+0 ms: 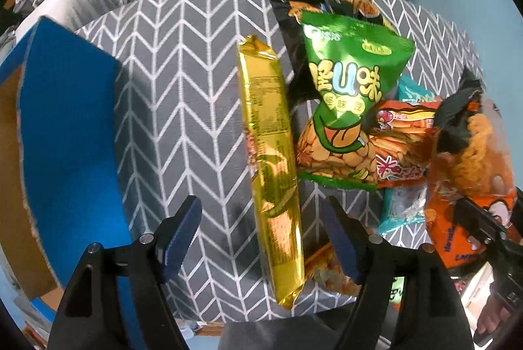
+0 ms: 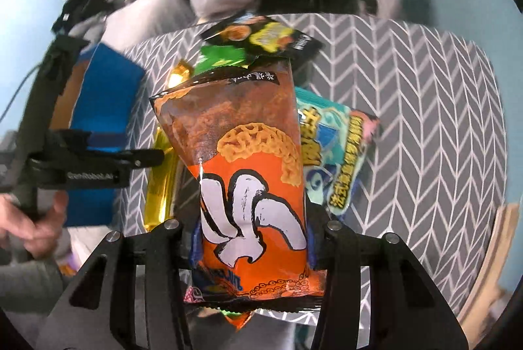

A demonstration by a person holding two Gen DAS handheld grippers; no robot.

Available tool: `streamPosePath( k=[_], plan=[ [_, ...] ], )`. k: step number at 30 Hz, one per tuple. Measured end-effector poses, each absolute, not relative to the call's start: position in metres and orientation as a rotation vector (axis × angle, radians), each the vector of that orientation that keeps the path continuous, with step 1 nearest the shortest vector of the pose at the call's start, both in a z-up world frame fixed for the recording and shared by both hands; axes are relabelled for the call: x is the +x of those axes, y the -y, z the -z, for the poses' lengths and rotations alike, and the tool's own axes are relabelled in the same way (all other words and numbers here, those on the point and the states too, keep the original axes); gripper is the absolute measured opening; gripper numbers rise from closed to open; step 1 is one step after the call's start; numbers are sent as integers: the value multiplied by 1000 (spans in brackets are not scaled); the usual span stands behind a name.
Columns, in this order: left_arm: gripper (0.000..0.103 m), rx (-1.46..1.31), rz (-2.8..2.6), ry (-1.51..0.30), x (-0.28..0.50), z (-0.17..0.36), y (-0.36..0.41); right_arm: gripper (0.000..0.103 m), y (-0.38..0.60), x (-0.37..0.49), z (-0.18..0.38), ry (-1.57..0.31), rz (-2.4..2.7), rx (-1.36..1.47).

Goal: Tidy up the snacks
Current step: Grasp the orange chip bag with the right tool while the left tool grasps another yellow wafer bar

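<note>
My right gripper (image 2: 251, 238) is clamped on the orange snack bag (image 2: 248, 173), holding it above the chevron-patterned worktop (image 2: 425, 108). My left gripper (image 1: 261, 235) is spread wide, its fingers either side of the gold packet (image 1: 271, 153), which lies between the blue box (image 1: 68, 134) and the green bag (image 1: 343, 101) atop the snack pile.

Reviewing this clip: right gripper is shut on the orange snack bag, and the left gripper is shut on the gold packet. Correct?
Not quite. In the left wrist view the left gripper is open, with its fingers either side of the gold packet. The right gripper is indeed shut on the orange snack bag.
</note>
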State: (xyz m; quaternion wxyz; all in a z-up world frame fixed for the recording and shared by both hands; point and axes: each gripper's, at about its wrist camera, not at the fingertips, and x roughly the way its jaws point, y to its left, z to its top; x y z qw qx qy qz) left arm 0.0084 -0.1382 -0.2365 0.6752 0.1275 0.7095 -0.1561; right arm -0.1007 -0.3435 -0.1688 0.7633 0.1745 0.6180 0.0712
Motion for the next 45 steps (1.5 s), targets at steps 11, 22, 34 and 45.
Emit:
streamPosePath(
  k=[11, 22, 34, 45],
  plan=[
    [71, 332, 299, -1638, 11, 283, 154, 45, 351, -111, 169, -1338, -54, 426],
    [28, 239, 311, -1602, 19, 280, 130, 45, 344, -106, 171, -1331, -43, 441],
    [28, 261, 303, -1522, 10, 231, 91, 45, 335, -101, 149, -1300, -35, 427],
    [28, 241, 327, -1449, -5, 156, 83, 45, 326, -89, 124, -1274, -31, 400]
  ],
)
